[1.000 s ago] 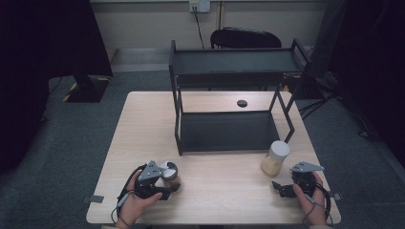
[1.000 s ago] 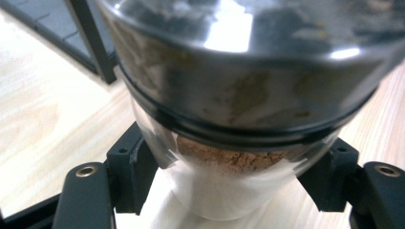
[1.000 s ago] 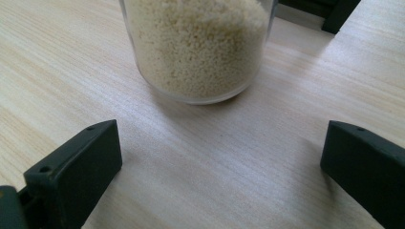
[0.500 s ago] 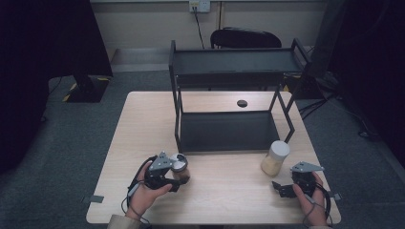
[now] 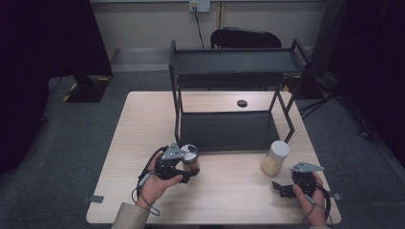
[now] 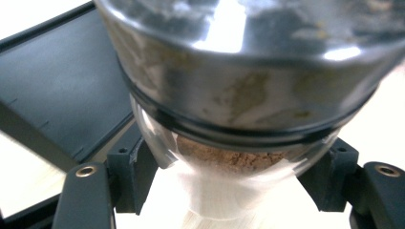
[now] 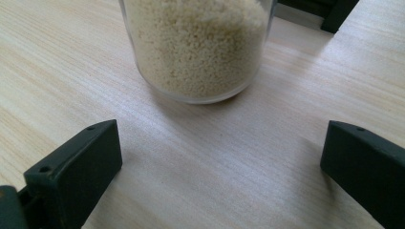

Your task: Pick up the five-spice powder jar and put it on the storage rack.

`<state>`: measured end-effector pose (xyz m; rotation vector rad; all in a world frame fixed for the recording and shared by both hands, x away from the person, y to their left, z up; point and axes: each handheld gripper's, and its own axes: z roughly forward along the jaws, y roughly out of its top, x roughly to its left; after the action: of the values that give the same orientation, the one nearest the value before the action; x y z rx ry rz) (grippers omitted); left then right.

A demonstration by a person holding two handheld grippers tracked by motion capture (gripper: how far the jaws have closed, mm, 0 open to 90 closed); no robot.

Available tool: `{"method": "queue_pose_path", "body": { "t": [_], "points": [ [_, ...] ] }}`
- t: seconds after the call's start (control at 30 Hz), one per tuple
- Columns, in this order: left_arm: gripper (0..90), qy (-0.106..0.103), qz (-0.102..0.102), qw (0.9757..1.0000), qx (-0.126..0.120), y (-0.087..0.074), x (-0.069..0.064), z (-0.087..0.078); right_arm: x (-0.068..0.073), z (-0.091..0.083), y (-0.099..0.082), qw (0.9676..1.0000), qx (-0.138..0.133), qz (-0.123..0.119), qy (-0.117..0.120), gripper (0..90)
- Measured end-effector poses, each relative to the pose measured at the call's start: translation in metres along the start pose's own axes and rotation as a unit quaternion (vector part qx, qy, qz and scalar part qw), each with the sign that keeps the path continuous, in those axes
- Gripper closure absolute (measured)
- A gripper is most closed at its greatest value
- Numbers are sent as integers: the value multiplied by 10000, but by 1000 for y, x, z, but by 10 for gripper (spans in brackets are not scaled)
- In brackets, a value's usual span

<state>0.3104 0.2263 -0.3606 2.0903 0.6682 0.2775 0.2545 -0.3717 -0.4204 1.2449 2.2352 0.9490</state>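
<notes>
I see a pale tabletop (image 5: 224, 191) with fine straight wood grain, and one small black round spot (image 5: 242, 103) near its far edge. The two-tier shelf (image 5: 229, 62) on it is matt black all over. My left gripper (image 5: 184, 164) is black with a grey plate, and its clear jar (image 6: 239, 157) carries a shiny silver lid (image 6: 248, 62) over reddish-brown powder. The other jar (image 7: 200, 47) is clear glass with cream-yellow grains; its lid (image 5: 279, 148) is off-white. My right gripper (image 7: 219, 157) has black jaws. The floor (image 5: 86, 143) is dark grey.
</notes>
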Motion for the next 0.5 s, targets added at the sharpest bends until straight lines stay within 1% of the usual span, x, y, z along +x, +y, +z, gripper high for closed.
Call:
{"method": "queue_pose_path", "body": {
  "t": [0.07, 0.13, 0.2, 0.27, 0.3, 0.37, 0.4, 0.5],
  "points": [
    [301, -48, -17, 10000, -21, 4, 2, 0, 0, 0, 0, 10000, 0, 0, 0, 0],
    [301, -46, -5, 10000, -52, 10, 4, 1, 0, 0, 0, 10000, 1, 0, 0, 0],
    [301, -46, -22, 10000, -62, 12, 4, 2, 0, 0, 0, 10000, 1, 0, 0, 0],
    [301, -27, -3, 10000, -42, 18, 6, 3, 0, 0, 0, 10000, 0, 1, -1, 0],
    [301, -27, -3, 10000, -42, 18, 6, 3, 0, 0, 0, 10000, 0, 0, -1, 0],
    [301, -26, 17, 10000, 4, 26, 8, 4, 0, 0, 0, 10000, 0, 1, 0, 0],
    [301, -26, 17, 10000, 4, 26, 8, 4, 0, 0, 0, 10000, 0, 1, 0, 0],
    [301, -32, 55, 10000, 24, 35, 9, 5, 0, 0, 0, 10000, 1, 1, 0, 0]
  ]
}}
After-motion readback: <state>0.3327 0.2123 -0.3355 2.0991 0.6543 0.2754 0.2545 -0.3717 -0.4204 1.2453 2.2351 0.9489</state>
